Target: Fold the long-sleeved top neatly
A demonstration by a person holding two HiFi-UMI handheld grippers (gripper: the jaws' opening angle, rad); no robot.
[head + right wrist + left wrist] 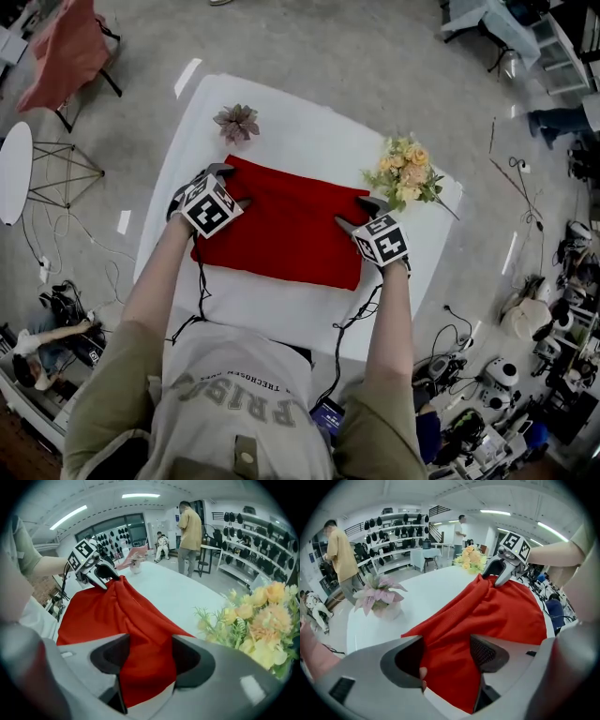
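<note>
The top (281, 234) lies folded on the counter (272, 314). A raised fold of it runs between the spread jaws of the left gripper (447, 656) and the right gripper (146, 660), unpinched. It looks soft, light and limp, so it is best pinched at the edge just ahead of each pair of jaws.

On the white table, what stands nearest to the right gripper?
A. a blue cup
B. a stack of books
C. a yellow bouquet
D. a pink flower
C: the yellow bouquet stands at the far corner of the table, just beyond the right gripper, while the pink flower is over by the left gripper.
</note>
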